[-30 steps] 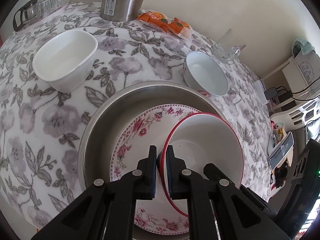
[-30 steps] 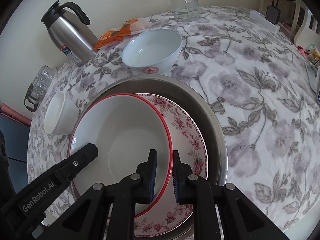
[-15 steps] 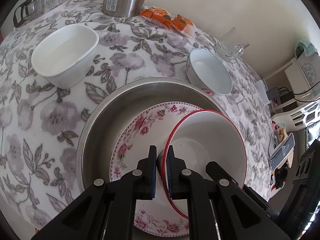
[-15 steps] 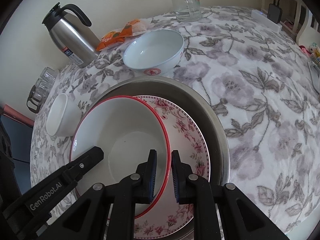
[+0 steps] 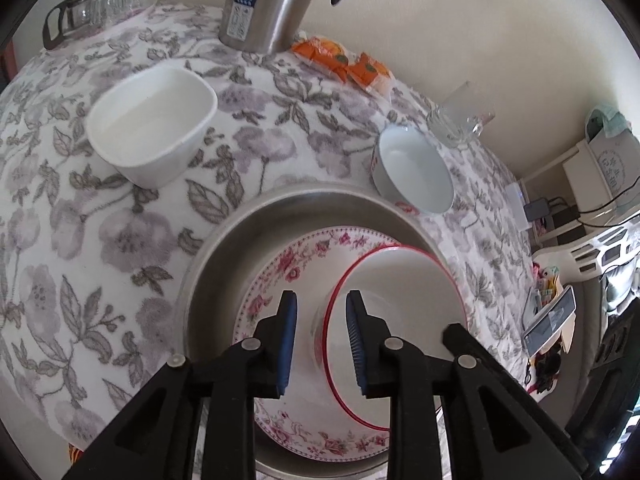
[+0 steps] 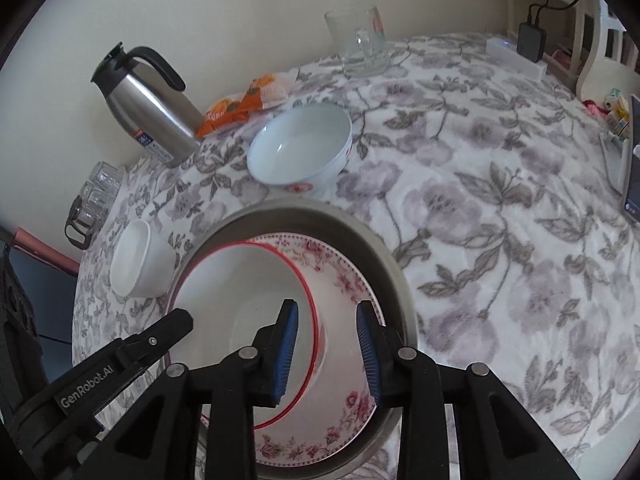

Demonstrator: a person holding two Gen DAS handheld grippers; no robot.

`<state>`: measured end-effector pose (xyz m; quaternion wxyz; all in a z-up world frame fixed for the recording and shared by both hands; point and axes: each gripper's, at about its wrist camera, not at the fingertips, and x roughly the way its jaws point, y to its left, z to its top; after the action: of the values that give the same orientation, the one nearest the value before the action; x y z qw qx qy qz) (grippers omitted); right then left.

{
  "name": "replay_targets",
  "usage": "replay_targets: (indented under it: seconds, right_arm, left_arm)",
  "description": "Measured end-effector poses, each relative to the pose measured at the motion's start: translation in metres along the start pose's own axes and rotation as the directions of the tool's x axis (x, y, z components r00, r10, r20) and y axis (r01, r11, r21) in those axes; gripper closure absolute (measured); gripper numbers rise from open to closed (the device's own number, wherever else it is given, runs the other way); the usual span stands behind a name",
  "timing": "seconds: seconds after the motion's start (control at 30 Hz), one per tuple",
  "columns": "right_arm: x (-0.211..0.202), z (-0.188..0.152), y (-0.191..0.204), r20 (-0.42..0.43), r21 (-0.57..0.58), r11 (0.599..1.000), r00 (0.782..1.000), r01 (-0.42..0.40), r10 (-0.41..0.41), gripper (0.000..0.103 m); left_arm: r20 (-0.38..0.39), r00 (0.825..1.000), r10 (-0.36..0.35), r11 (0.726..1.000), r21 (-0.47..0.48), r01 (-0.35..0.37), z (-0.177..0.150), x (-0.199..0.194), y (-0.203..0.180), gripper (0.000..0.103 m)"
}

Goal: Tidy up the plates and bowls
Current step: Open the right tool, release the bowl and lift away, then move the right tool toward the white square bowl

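Observation:
A white bowl with a red rim rests on a pink-flowered plate inside a steel basin. My left gripper straddles the bowl's left rim. Its jaws are opening and the pads stand clear of the rim. My right gripper straddles the opposite rim, jaws also opening, pads off it. A white square bowl and a round pale bowl stand on the floral tablecloth beyond the basin.
A steel thermos jug, orange snack packets and a glass mug line the wall side. Small glasses and a glass jug stand at the table's edge. A white chair is off the far corner.
Both grippers were shut on the red-rimmed bowl's rim; now their jaws have spread and let it go. The bowl stays on the plate. The right gripper has lifted slightly.

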<state>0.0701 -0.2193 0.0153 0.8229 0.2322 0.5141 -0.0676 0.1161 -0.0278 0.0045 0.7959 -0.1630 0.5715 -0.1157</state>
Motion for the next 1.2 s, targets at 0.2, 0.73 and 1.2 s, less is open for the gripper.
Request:
replay_targets:
  seconds: [0.2, 0.73, 1.2]
  right_arm:
    - [-0.010, 0.004, 0.005, 0.038, -0.028, 0.999, 0.998, 0.043, -0.042, 0.041]
    - [-0.002, 0.000, 0.014, 0.031, -0.080, 0.994, 0.997, 0.073, -0.071, 0.012]
    - [-0.016, -0.004, 0.055, 0.137, -0.155, 0.986, 0.990, 0.057, -0.036, 0.000]
  left_arm:
    - [0.056, 0.998, 0.029, 0.999, -0.020, -0.028, 0.003, -0.018, 0.003, 0.053]
    - [0.066, 0.974, 0.217, 0.975, -0.058, -0.213, 0.009, -0.016, 0.025, 0.025]
    - [0.143, 0.922, 0.359, 0.926, -0.181, -0.332, 0.027, -0.049, 0.078, 0.009]
